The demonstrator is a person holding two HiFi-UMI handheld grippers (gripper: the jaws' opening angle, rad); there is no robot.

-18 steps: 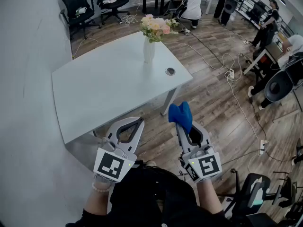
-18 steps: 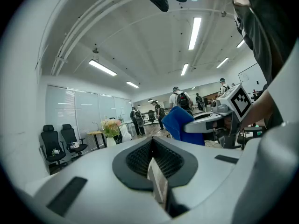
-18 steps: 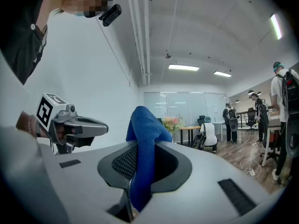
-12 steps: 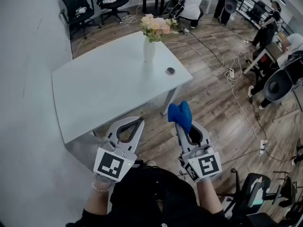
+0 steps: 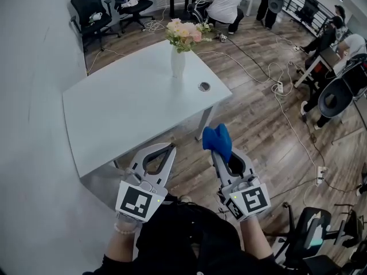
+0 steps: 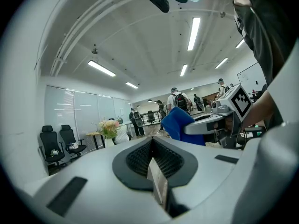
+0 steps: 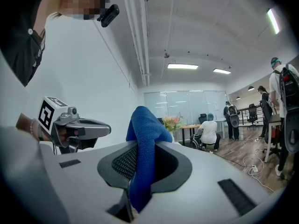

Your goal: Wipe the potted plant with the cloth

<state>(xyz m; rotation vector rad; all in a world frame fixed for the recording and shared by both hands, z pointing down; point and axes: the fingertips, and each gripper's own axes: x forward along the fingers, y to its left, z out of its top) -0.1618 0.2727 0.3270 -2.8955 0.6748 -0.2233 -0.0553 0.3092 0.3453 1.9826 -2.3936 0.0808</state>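
The right gripper was clenched on the blue cloth, which ran up between its jaws and bunched out past their tips. The left gripper was clamped shut with nothing between its jaws. Both were held side by side, roughly level, close to the person's body, by the near edge of the white table and above the wood floor. The plant, a bunch of pink and cream flowers, stood upright in a white vase on the far right part of the table, well apart from both grippers and the cloth. A small round disc lay on the table near the vase, a little nearer and to its right. Past the table, black chairs stood at the far left, cables trailed over the floor at the right, and people were at the far side of the room
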